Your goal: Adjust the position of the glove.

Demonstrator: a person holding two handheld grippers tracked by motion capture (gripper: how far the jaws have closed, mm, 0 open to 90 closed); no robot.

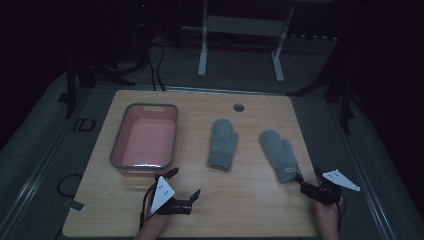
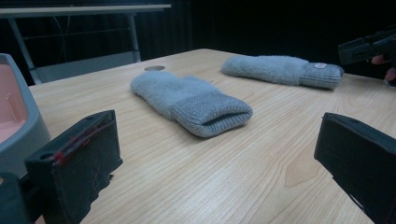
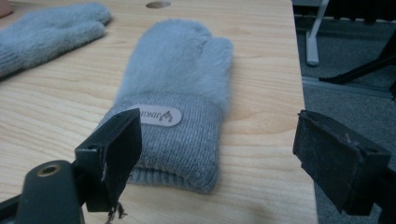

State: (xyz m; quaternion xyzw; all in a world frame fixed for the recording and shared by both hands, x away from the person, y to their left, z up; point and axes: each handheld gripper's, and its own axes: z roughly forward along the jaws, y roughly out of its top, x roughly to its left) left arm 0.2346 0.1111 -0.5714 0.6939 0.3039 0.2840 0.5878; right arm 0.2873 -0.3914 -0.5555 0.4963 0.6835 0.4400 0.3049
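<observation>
Two grey woollen mittens lie flat on the wooden table. The middle mitten points its cuff toward me. The right mitten carries a small white label on its cuff. My right gripper is open, low over the table just short of that cuff, which sits between the spread jaws without touching them. My left gripper is open and holds nothing, near the front edge and facing the middle mitten from a distance.
A grey tub with a pink inside stands on the table's left half, close to my left gripper. A round hole is cut in the far table edge. A white desk frame and cables lie on the floor beyond.
</observation>
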